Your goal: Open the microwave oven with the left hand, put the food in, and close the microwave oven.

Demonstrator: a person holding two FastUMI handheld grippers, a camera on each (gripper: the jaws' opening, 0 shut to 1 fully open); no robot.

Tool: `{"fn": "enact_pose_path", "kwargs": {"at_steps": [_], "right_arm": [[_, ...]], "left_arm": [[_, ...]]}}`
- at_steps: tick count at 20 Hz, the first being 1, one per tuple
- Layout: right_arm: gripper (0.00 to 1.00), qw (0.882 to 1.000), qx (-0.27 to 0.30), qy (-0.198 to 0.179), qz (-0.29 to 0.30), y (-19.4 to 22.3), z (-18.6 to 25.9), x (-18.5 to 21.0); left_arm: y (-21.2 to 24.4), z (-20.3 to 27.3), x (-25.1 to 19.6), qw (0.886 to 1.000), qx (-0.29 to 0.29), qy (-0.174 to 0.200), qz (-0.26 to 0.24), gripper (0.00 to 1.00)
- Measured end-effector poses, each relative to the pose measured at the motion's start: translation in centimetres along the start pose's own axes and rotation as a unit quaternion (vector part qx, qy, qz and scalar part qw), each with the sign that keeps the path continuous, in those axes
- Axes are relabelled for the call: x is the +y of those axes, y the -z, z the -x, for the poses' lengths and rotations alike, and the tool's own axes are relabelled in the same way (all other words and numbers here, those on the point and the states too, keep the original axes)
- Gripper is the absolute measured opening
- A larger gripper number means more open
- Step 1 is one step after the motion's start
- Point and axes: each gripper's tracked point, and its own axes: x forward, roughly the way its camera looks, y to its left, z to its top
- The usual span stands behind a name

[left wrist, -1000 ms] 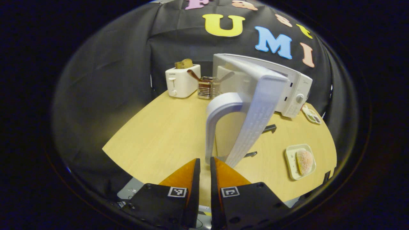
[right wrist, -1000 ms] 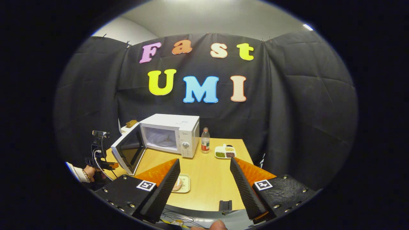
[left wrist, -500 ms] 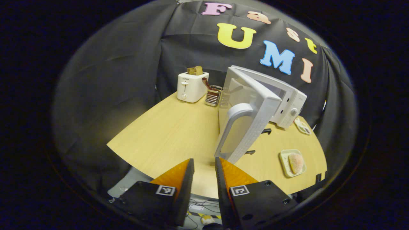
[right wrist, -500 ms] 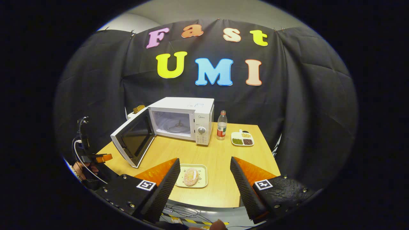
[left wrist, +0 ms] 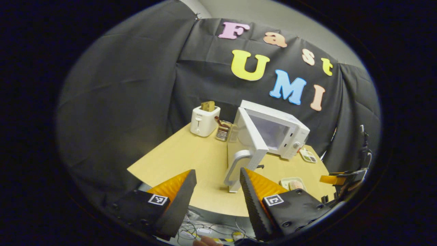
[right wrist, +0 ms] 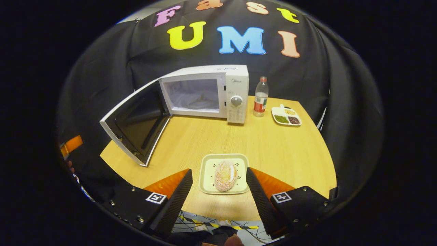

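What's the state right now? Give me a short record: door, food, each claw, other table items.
microwave door: swung wide open, cavity looks empty
food: on its tray, on the table, not yet picked up
right claw: open, tray between its fingers, not touching
left claw: open, off the door handle
other items: bottle, divided dish, toaster

Left gripper (left wrist: 216,186) held with fingers spread apart and empty above the worktop (left wrist: 191,160) edge, microwave (left wrist: 278,131) door (left wrist: 249,143) swung open just beyond, toaster (left wrist: 204,120) behind, plate (left wrist: 290,182) of food at right.
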Motion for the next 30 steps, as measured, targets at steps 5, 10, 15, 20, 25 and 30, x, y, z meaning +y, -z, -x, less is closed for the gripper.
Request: {"fn": "enact_pose_path", "kwargs": {"at_steps": [5, 10, 15, 20, 25, 30], "right_arm": [[0.97, 0.999, 0.049, -0.005, 0.016, 2.7, -6.6, -0.7], [0.96, 0.995, 0.086, -0.015, 0.047, 5.2, -11.6, -1.7], [0.79, 0.994, 0.098, -0.013, 0.056, 6.7, -13.6, -2.3], [0.73, 0.992, 0.105, -0.036, 0.064, 6.6, -13.5, -1.7], [0.63, 0.993, 0.106, -0.049, 0.02, 4.3, -12.6, -2.1], [0.63, 0.995, 0.064, -0.061, -0.04, -0.7, -10.0, 1.0]], "left_arm": [[-0.2, 2.3, 1.2, 0.998, 0.002, -0.07, -0.004, 0.94], [0.5, 4.8, -1.2, 0.991, 0.031, -0.126, -0.015, 0.97], [1.2, 7.4, -4.4, 0.987, 0.044, -0.157, 0.002, 0.98], [2.9, 10.9, -5.5, 0.981, 0.048, -0.186, 0.02, 0.94], [2.2, 13.8, -4.9, 0.982, 0.016, -0.187, 0.035, 0.97], [1.3, 17.3, -1.9, 0.984, -0.015, -0.171, 0.04, 0.94]]}}
